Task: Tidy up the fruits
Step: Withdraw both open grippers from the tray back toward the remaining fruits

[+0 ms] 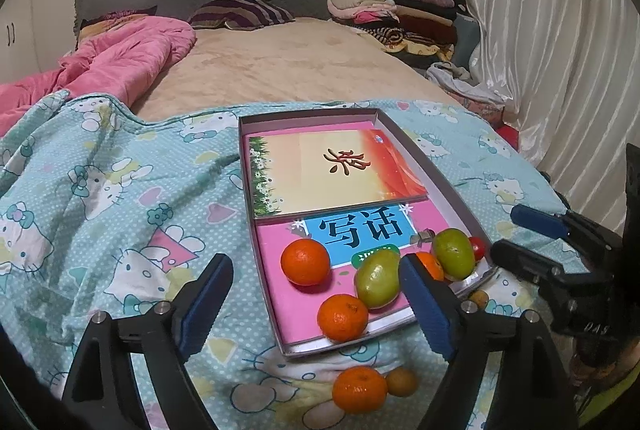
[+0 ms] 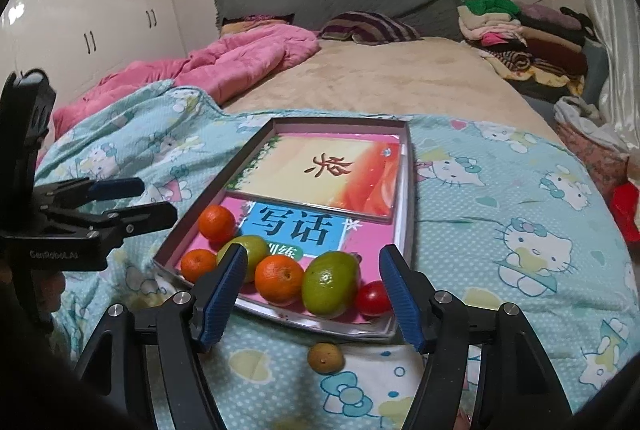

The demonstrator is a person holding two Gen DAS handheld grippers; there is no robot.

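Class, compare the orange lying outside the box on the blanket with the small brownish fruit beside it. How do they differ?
The orange is bright orange; the brownish fruit is dull tan. The orange is clearly larger than the brownish fruit. Both are roundish and lie on the blanket, outside the box, untouched by either gripper.

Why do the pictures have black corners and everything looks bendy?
Left wrist view: the fisheye lens leaves dark corners and bows the box and curtain. Right wrist view: same curved edges; glare spots shine on the wardrobe doors, and the fruit stays sharp.
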